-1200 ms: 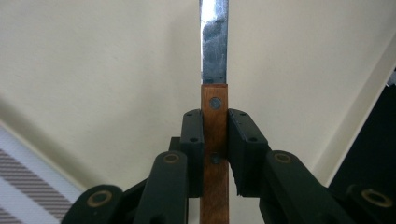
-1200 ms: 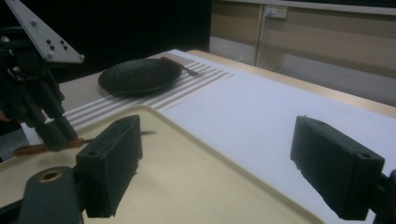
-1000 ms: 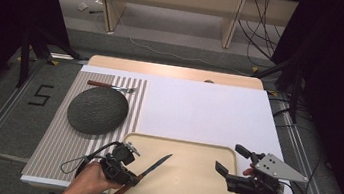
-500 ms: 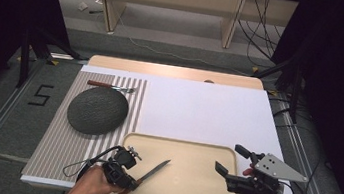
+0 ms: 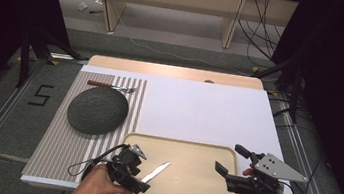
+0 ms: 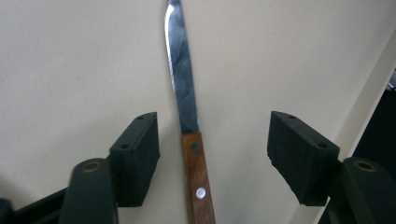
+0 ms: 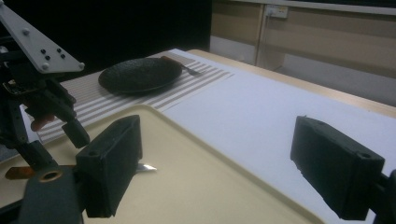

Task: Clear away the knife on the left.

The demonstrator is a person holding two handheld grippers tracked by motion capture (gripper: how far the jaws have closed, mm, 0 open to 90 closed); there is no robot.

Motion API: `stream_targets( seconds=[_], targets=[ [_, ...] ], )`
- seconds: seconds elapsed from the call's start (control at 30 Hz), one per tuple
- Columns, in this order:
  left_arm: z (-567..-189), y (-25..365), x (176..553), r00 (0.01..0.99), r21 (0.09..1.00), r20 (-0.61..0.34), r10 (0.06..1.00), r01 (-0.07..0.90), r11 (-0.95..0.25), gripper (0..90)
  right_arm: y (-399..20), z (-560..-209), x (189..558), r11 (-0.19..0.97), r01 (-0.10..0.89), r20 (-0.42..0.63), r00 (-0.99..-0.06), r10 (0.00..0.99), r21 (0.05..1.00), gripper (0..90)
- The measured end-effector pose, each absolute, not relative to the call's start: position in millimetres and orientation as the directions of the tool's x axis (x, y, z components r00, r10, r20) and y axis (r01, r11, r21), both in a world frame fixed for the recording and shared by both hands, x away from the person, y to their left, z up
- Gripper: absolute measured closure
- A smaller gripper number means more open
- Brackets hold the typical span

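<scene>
While left gripper [image 6: 212, 158] opens — knife [image 6: 187, 116] lies free.

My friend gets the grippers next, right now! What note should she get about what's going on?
Left gripper: jaws have just been opening and stand open; the wooden-handled steel knife lies between them on the beige plastic tray, pads clear of it.
Right gripper: open, holding nothing, hovering at the tray's right side.
Elsewhere: the dark round stone-look plate sits on the striped placemat, with a wooden-handled fork beyond it.
Done: the knife is released on the tray.
Left: probably the plate and fork, both untouched on the placemat.
</scene>
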State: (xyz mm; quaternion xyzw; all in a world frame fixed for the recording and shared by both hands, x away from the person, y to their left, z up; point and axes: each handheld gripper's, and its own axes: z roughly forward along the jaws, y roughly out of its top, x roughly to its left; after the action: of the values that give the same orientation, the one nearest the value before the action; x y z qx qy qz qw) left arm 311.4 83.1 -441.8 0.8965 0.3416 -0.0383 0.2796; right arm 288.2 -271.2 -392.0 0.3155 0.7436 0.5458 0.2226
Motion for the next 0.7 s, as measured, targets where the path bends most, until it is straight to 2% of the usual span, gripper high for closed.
stream_targets(
  seconds=[0.13,0.2,0.43,0.7],
  targets=[
    [-441,76,309,0.791,0.510,-0.248,0.559,0.597,-0.619,30.7,-271,-392,288,0.205,0.227,0.014,-0.702,0.712,0.952,17.6],
    [-440,74,309,0.794,0.520,-0.259,0.550,0.594,-0.614,33.9,-271,-392,288,0.204,0.224,0.013,-0.701,0.713,0.953,17.6],
    [-446,66,310,0.801,0.510,-0.262,0.538,0.588,-0.627,60.9,-271,-392,288,0.204,0.226,0.014,-0.702,0.712,0.953,17.6],
    [-457,54,313,0.811,0.459,-0.244,0.531,0.579,-0.674,84.9,-271,-392,289,0.206,0.228,0.013,-0.701,0.713,0.952,17.6]
  ],
)
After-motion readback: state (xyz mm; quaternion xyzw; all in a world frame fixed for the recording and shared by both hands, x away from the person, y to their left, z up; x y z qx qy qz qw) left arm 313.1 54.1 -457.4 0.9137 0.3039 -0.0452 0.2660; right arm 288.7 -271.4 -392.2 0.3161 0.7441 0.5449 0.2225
